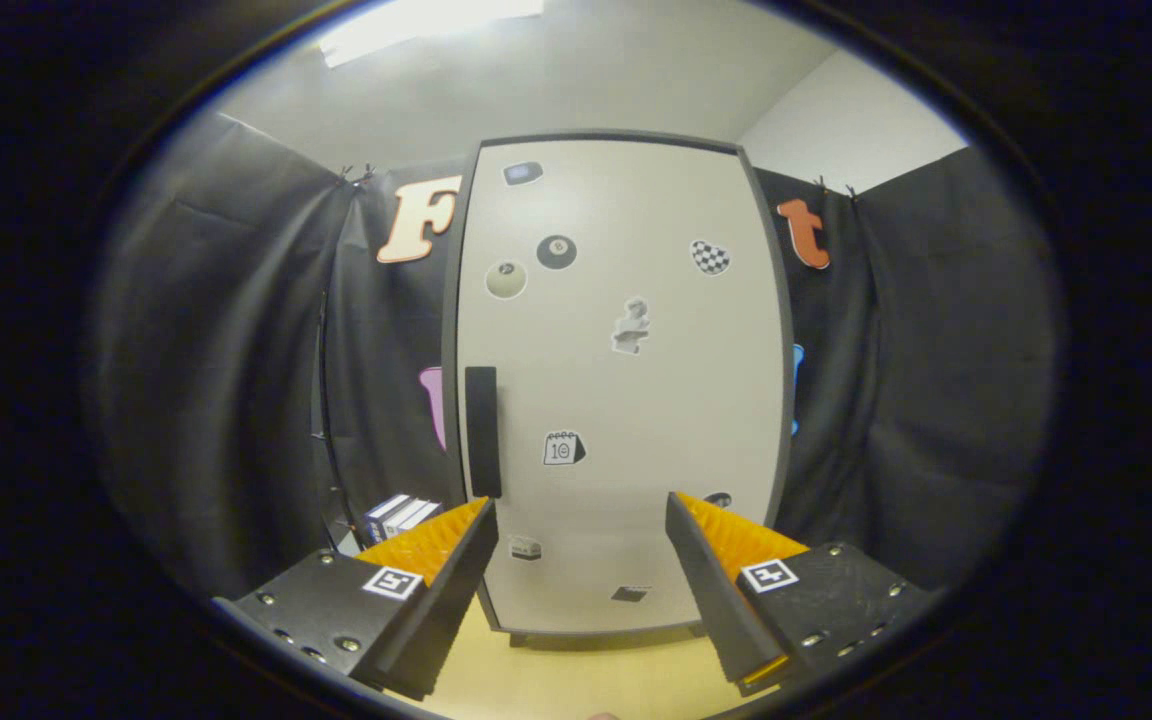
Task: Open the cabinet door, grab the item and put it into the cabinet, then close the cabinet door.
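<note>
Tool (576,560) released, fingers spread and empty; door (626,380) shut ahead; aim for the handle (482,430) beyond your left finger, or you could slip off.

A bright ceiling light panel (426,25) blows out overhead; the cabinet door (626,380) is evenly lit, sharp, its edges bowed by fisheye.

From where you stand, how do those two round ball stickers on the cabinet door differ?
The dark ball sticker is black; the pale ball sticker is cream. The dark one sits higher and farther from the door handle; the pale one lies lower, nearer the handle's edge of the door. Both are round, flat on the closed cabinet door. The claw is open, short of the door.
</note>
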